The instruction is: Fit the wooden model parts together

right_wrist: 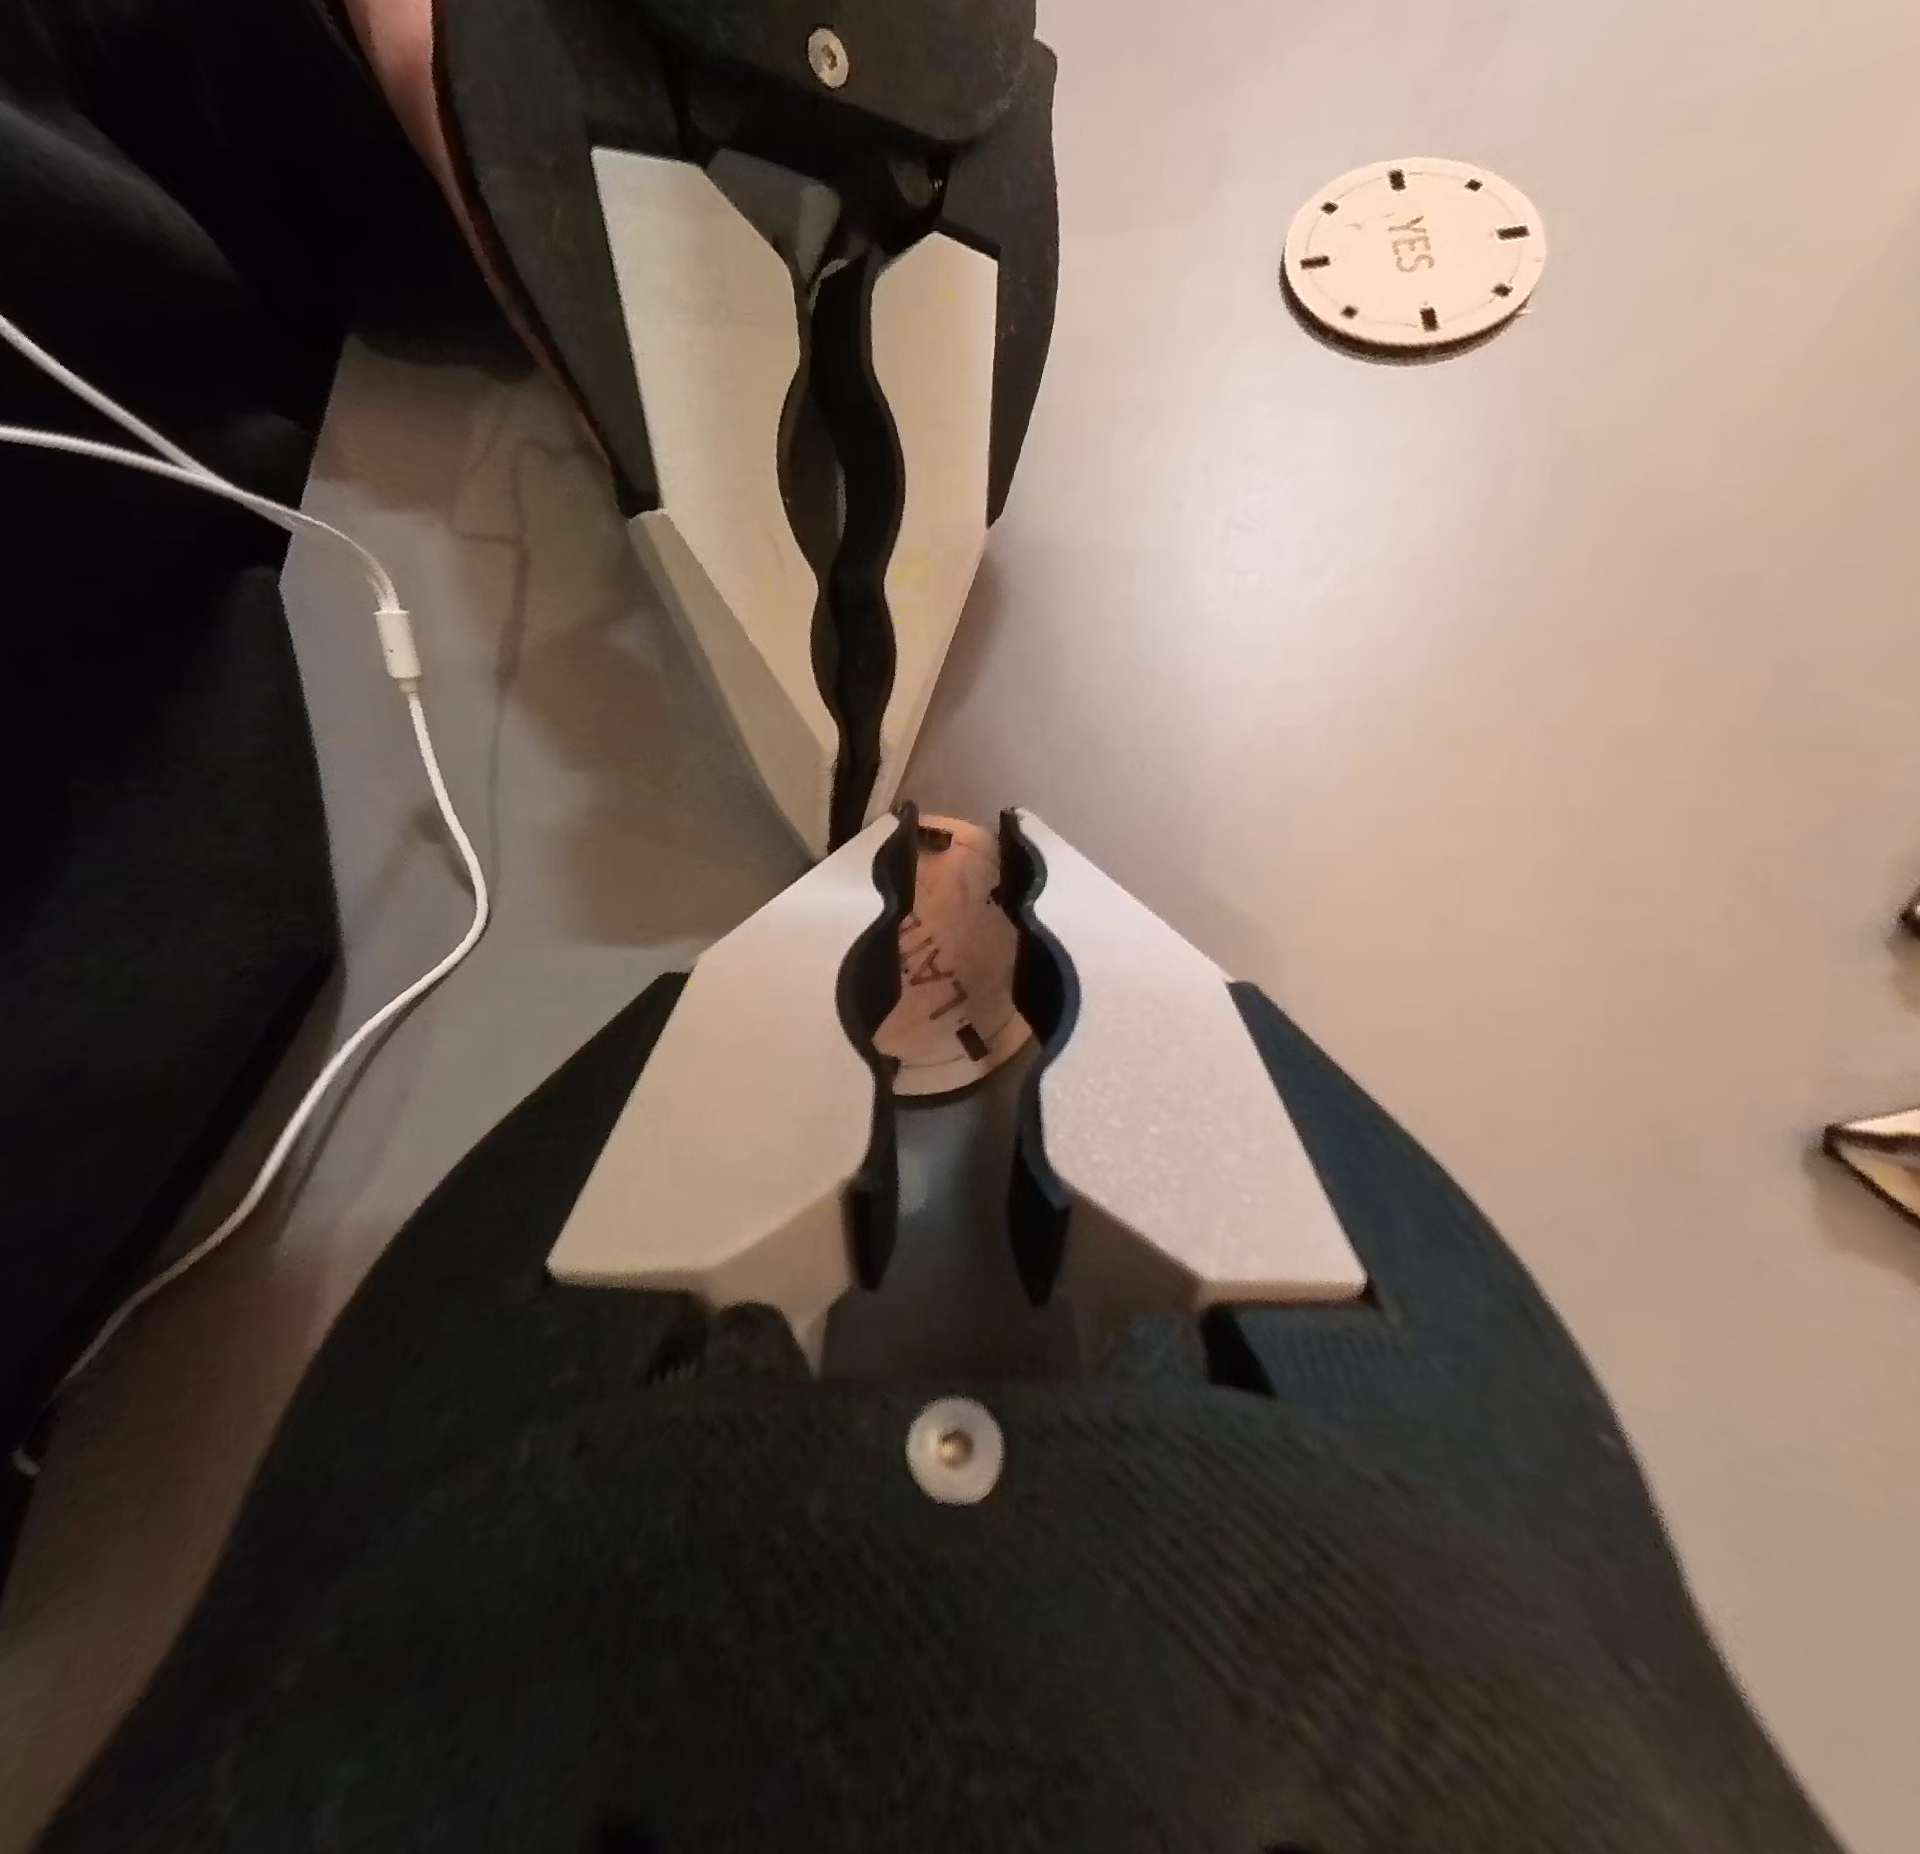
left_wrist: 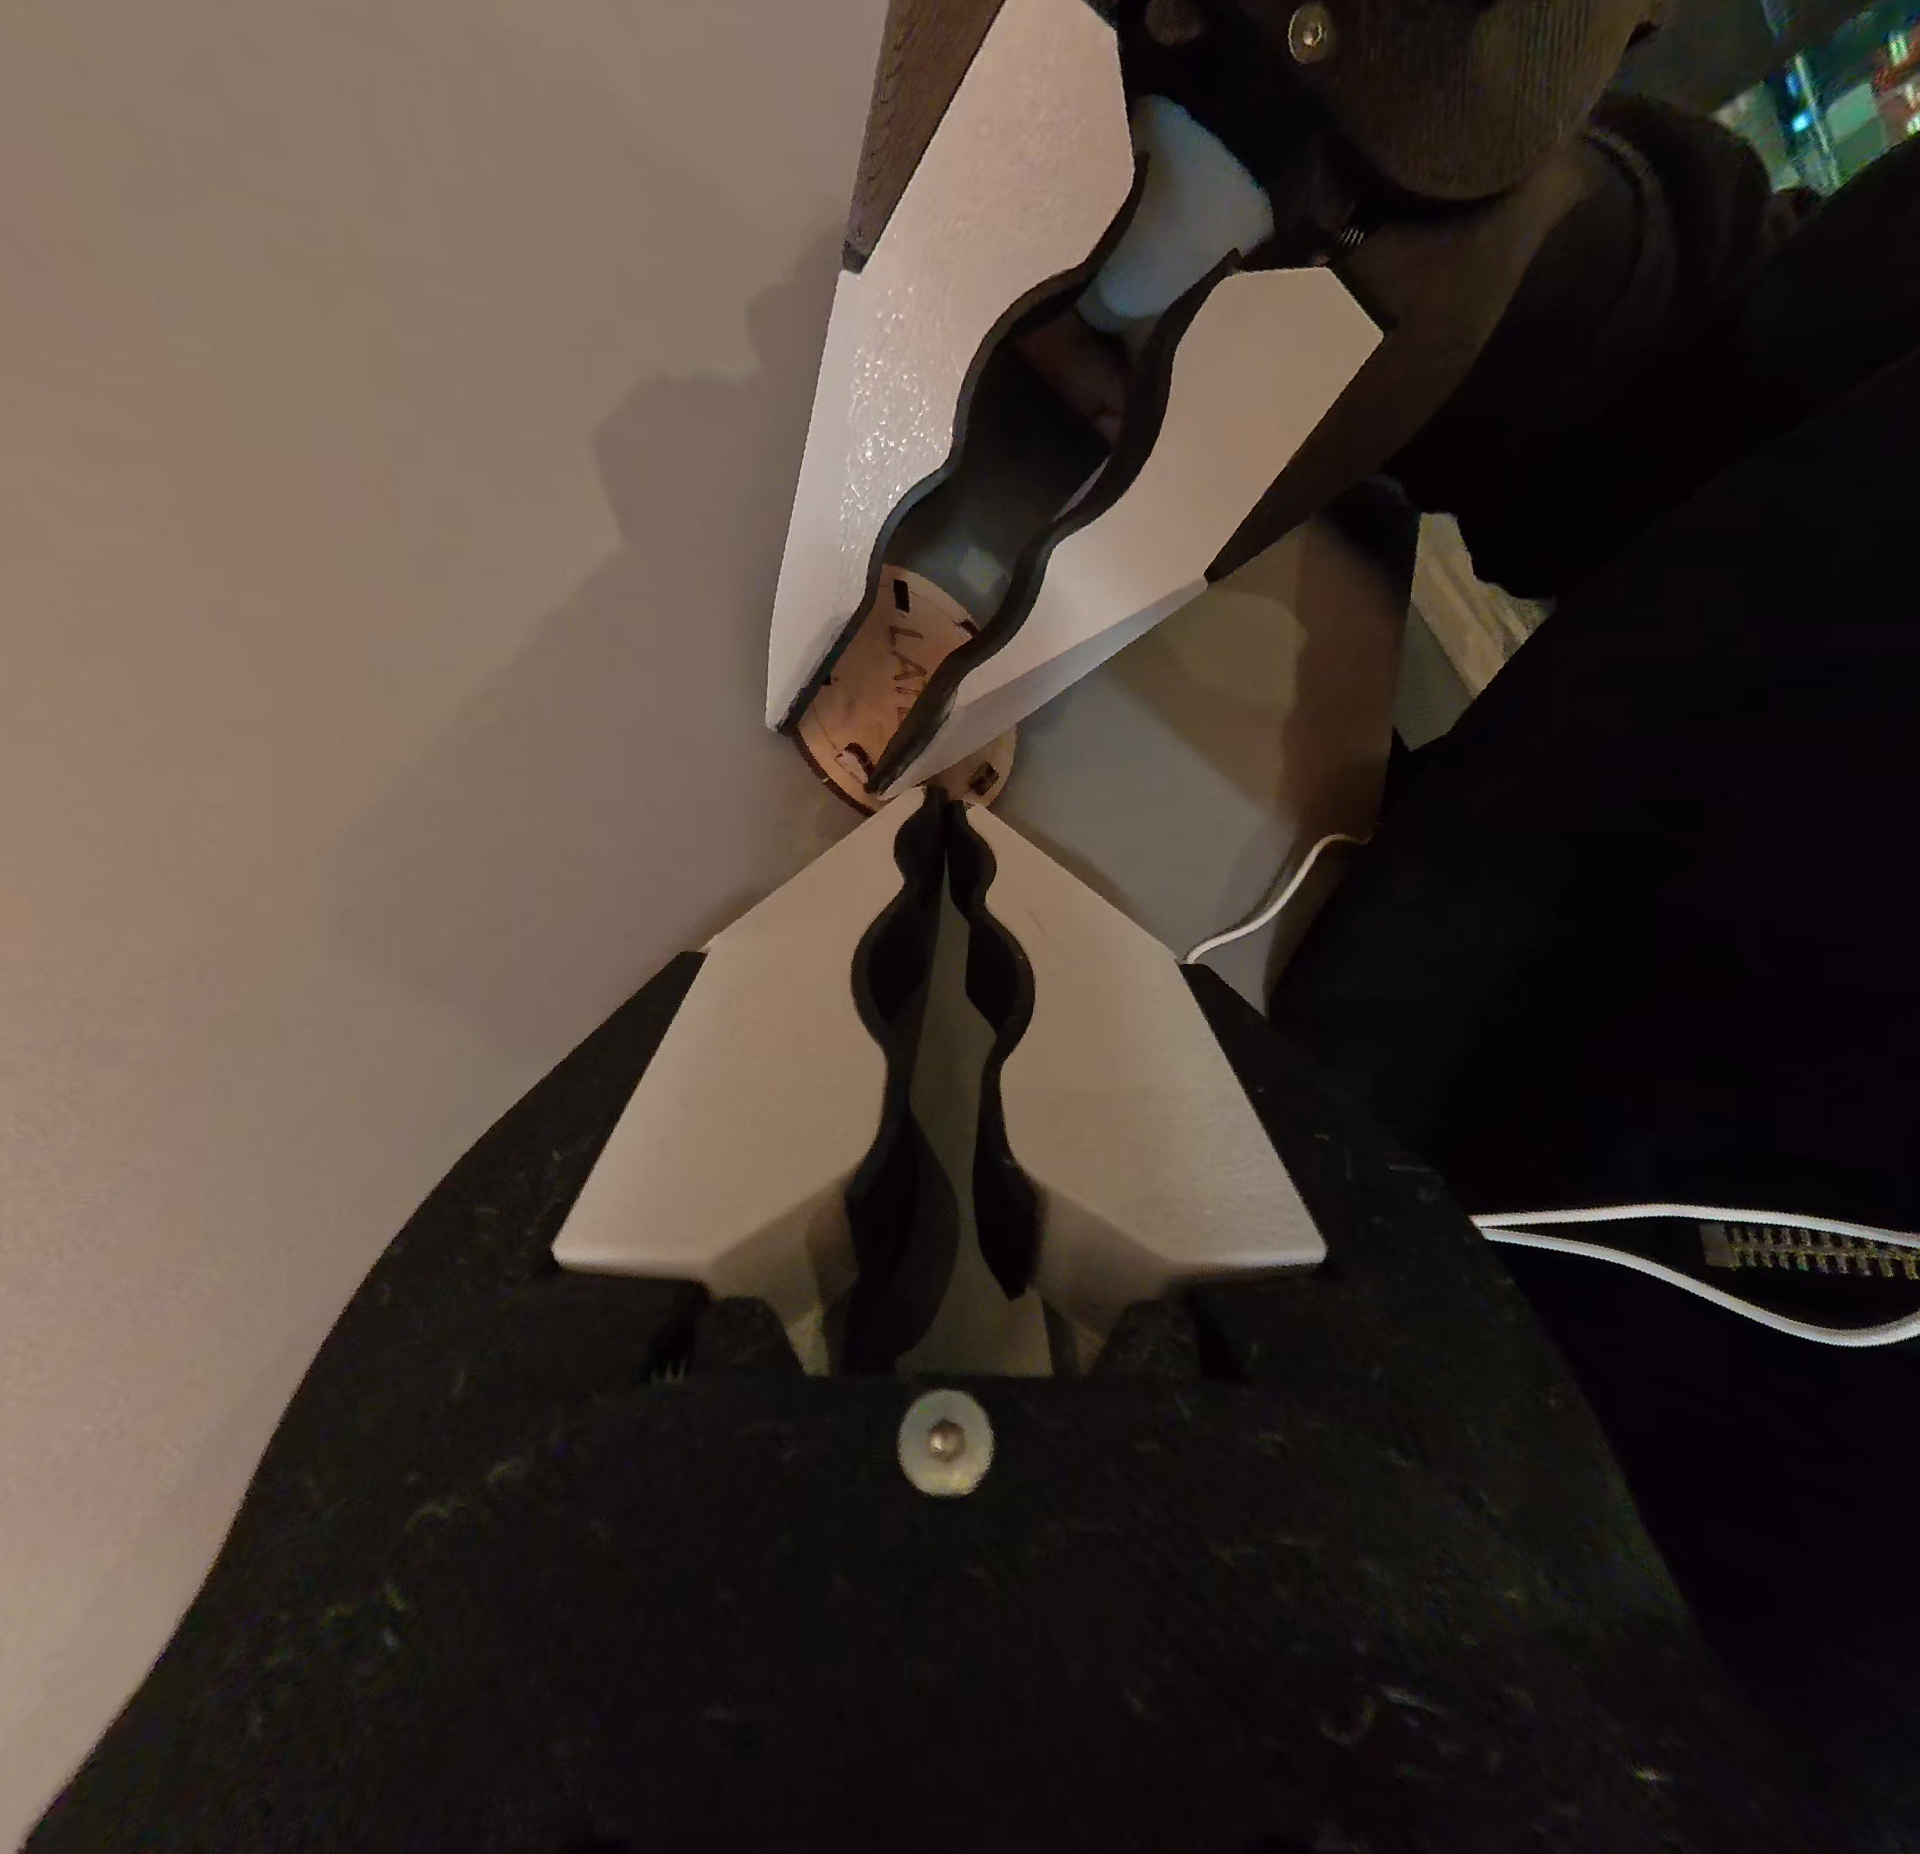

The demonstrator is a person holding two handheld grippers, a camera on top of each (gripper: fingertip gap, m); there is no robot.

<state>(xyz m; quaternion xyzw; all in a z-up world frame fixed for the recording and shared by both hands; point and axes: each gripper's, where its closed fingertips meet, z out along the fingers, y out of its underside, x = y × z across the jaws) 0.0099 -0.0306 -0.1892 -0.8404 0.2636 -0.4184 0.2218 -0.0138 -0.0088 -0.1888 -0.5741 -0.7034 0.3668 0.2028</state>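
Left gripper (left_wrist: 940,807): fingers pressed together, tip beside the wooden disc (left_wrist: 902,708).
Right gripper (right_wrist: 954,828): fingers spread, straddling that disc flat on the table (right_wrist: 1455,765).
Second disc (right_wrist: 1413,261): at 1 o'clock, well apart.

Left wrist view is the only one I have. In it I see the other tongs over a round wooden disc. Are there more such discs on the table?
Observer: Yes. The right wrist view shows a second wooden disc lying flat on the table, well apart from the right tongs and from the first disc below them.
Operator: Does anything else lie on that side of the table?
Observer: Yes. At the right edge of that view lie pale wooden pieces, cut off by the frame, so I cannot tell their shape.
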